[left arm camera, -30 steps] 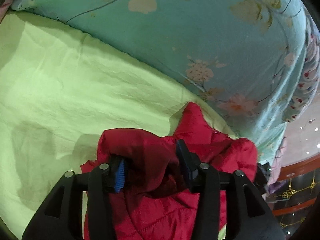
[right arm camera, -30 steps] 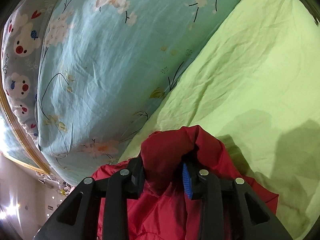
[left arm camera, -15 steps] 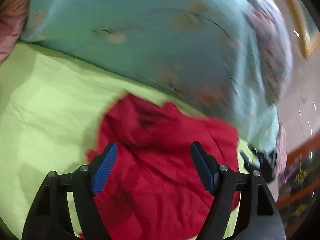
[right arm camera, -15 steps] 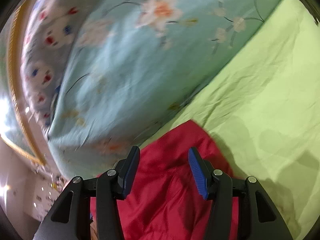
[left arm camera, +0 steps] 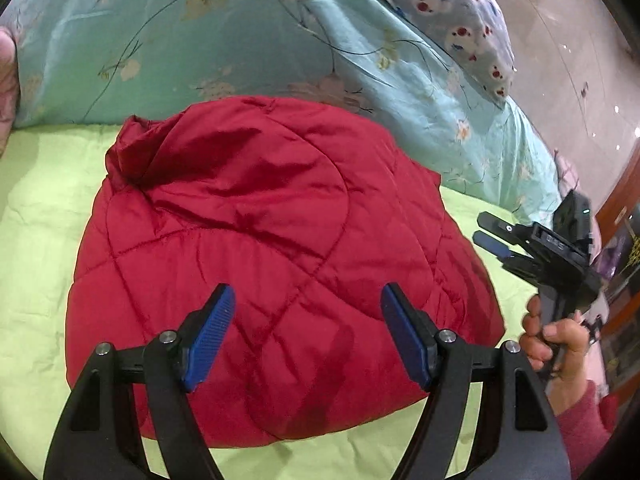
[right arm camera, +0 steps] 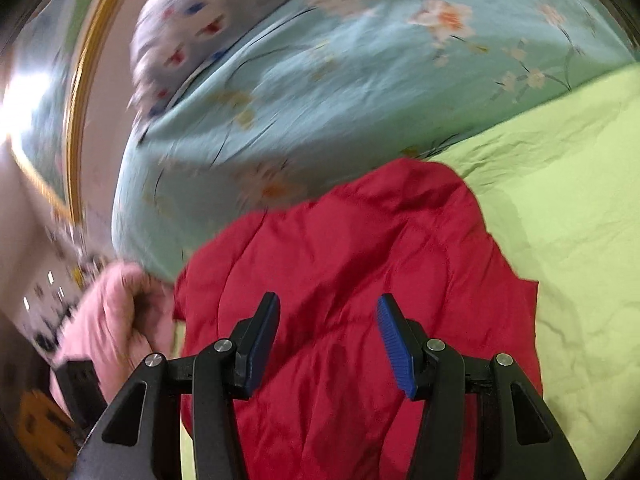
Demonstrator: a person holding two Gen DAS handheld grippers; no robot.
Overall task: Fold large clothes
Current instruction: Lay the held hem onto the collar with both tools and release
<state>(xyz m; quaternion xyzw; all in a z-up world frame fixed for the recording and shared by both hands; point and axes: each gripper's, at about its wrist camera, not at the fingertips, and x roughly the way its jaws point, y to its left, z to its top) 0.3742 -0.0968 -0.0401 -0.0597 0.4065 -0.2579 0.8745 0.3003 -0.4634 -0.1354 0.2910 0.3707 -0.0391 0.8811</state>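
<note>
A red quilted jacket (left arm camera: 260, 240) lies folded in a rounded heap on the light green bed sheet (left arm camera: 36, 248); it also shows in the right wrist view (right arm camera: 360, 264). My left gripper (left arm camera: 306, 304) is open and empty, raised above the jacket's near part. My right gripper (right arm camera: 328, 312) is open and empty above the jacket's right side; it also shows in the left wrist view (left arm camera: 486, 232), held by a hand at the right edge of the bed.
A light blue floral quilt (left arm camera: 240, 40) is piled along the far side of the bed, with a bear-print pillow (left arm camera: 460, 16) behind. A pink garment (right arm camera: 116, 312) lies at the left in the right wrist view.
Both grippers let go of the red jacket, opened and drew back and up. The jacket dropped onto the sheet as a folded heap.
</note>
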